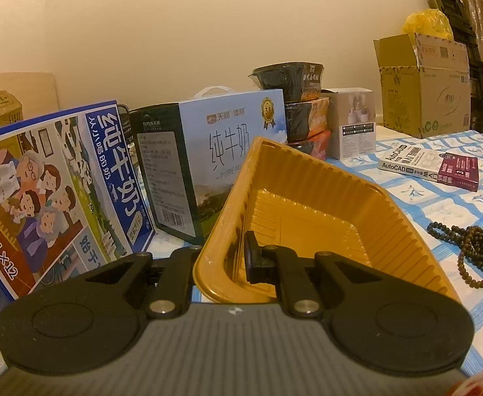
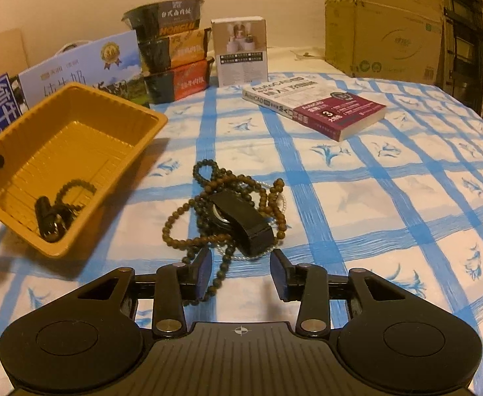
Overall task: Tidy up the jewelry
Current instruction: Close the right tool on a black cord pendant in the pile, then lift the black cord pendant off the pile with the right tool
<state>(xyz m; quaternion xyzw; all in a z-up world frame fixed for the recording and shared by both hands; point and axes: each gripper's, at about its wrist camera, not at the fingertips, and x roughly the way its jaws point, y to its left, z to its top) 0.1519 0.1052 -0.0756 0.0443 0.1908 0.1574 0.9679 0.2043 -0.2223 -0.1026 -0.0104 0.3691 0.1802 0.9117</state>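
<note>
Wooden beads (image 2: 228, 204) just ahead of spread right fingers (image 2: 205, 270)

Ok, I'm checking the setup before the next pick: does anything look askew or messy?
The yellow tray is tipped up, held by its wall in the left gripper, not flat on the checked cloth. The bead strands lie tangled around a black watch, just ahead of the open right gripper.

Black gripper (image 2: 241, 272), blue pads (image 2: 204, 272), silver screws, ribbed grey body.
</note>
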